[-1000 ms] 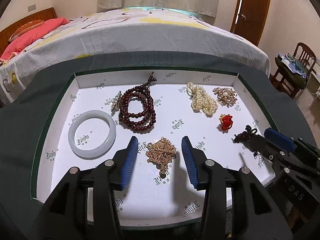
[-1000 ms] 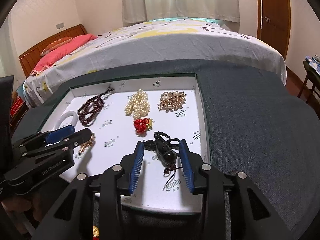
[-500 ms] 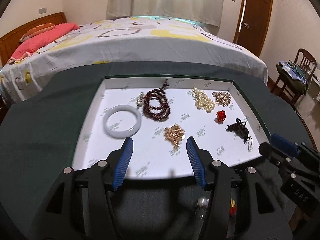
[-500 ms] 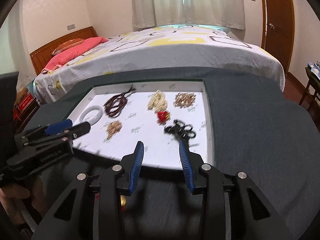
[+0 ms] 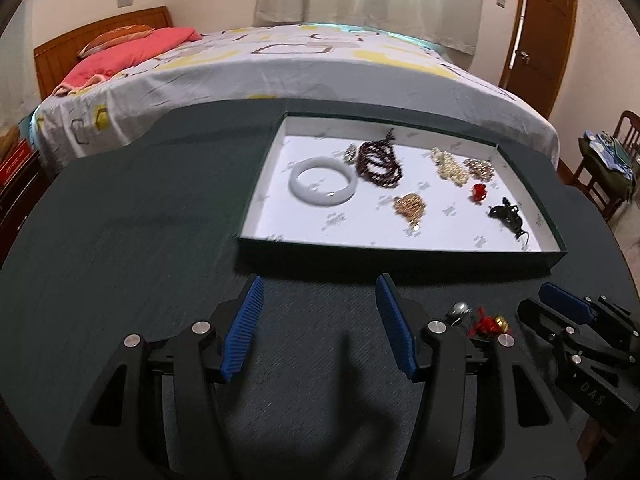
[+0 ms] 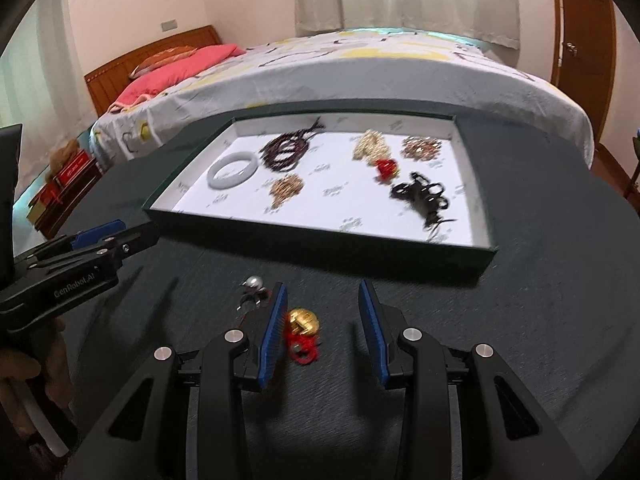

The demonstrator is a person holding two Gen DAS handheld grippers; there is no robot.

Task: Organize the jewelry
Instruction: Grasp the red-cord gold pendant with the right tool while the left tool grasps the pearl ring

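Observation:
A green tray with a white floor (image 5: 400,256) (image 6: 320,236) holds a white bangle (image 5: 323,186) (image 6: 233,169), dark red beads (image 5: 378,160) (image 6: 285,151), a pearl strand (image 5: 449,166) (image 6: 369,147), a gold chain (image 5: 410,205) (image 6: 286,189), a red charm (image 5: 479,192) (image 6: 386,168) and a black cord piece (image 5: 506,216) (image 6: 420,194). On the cloth in front lie a gold bell on red cord (image 6: 304,326) (image 5: 490,323) and a silver bead piece (image 6: 253,285) (image 5: 459,309). My left gripper (image 5: 318,322) is open and empty. My right gripper (image 6: 322,334) is open, with the bell just inside its left finger.
The dark green tablecloth (image 5: 140,240) covers a round table. A bed (image 5: 280,64) stands behind it, a wooden chair (image 5: 612,160) at the right, a door (image 5: 548,32) at the back right.
Both grippers have pulled back out of the tray toward the near side of the table. The black cord piece and the gold chain stay in the tray. The bell and bead have come into view.

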